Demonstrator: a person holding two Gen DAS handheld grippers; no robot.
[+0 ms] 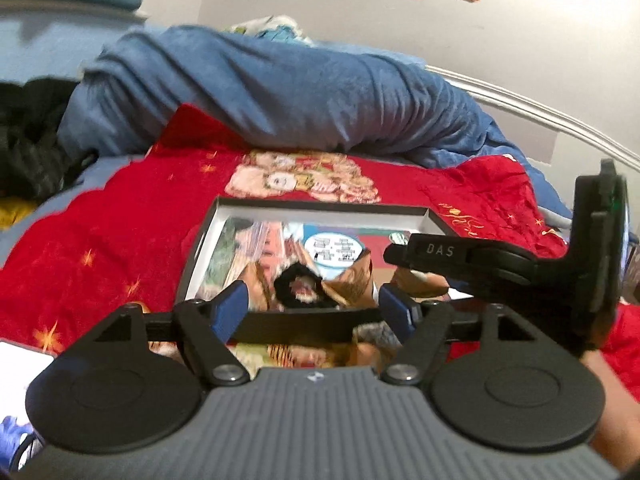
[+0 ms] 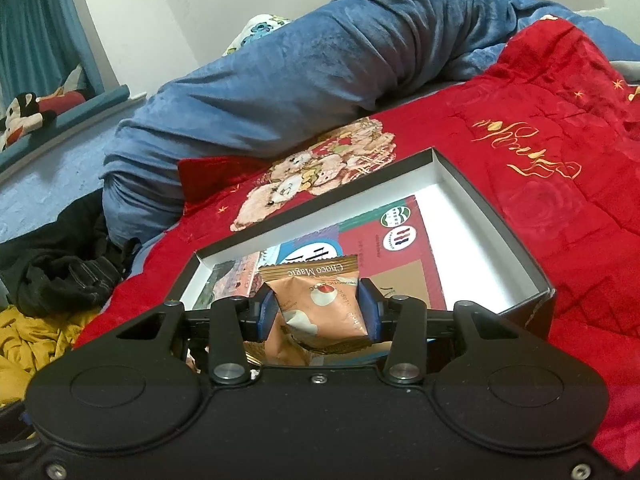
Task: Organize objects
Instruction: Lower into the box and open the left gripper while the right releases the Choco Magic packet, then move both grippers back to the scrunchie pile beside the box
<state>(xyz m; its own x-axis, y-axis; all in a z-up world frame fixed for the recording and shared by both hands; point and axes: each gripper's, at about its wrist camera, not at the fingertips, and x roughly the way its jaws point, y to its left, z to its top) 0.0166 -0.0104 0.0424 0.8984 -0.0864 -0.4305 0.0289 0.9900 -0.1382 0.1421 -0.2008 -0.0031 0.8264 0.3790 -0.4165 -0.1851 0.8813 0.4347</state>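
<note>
Crinkly foil Choco Magic packet is pinched in my right claw, just over the box's near end. Light, squishy, so grip mid-body gently. Left claw spread, empty, above the black scrunchie.

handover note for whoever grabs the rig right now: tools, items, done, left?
Left tool: open, nothing between the pads, low over the near end of the box.
Right tool: shut on a Choco Magic packet, held above the near end of the box.
Box: open, on the red blanket, printed cards or leaflets on its floor.
Done: a black scrunchie appears to lie in the box, just ahead of the left tool.
Left: set the packet in the box. Whether more items wait outside the views I cannot tell.
</note>
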